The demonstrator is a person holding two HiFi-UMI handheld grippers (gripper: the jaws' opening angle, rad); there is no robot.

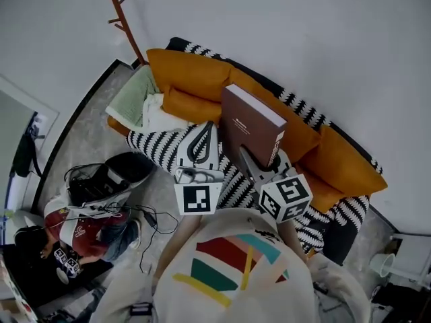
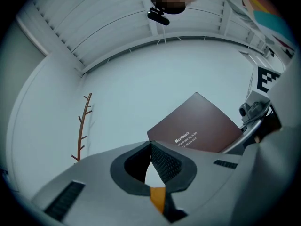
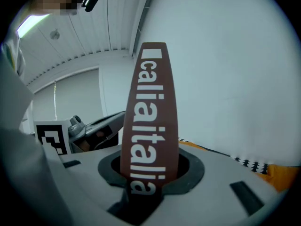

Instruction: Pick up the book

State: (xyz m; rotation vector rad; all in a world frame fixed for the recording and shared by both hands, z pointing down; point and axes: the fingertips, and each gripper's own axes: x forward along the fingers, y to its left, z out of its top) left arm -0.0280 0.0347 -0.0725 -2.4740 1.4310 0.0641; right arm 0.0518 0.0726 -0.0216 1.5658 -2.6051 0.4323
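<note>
A thick brown book with white lettering is held upright in the air above the sofa. My right gripper is shut on its lower edge. In the right gripper view the spine stands up from between the pads of the right gripper. My left gripper hovers just left of the book, apart from it and holding nothing. In the left gripper view the left gripper has its tips meeting, and the book's cover shows beyond to the right.
Below is an orange sofa with a black-and-white striped throw and a green blanket. A person sits on the floor at left among cables. A wooden coat rack stands by the white wall.
</note>
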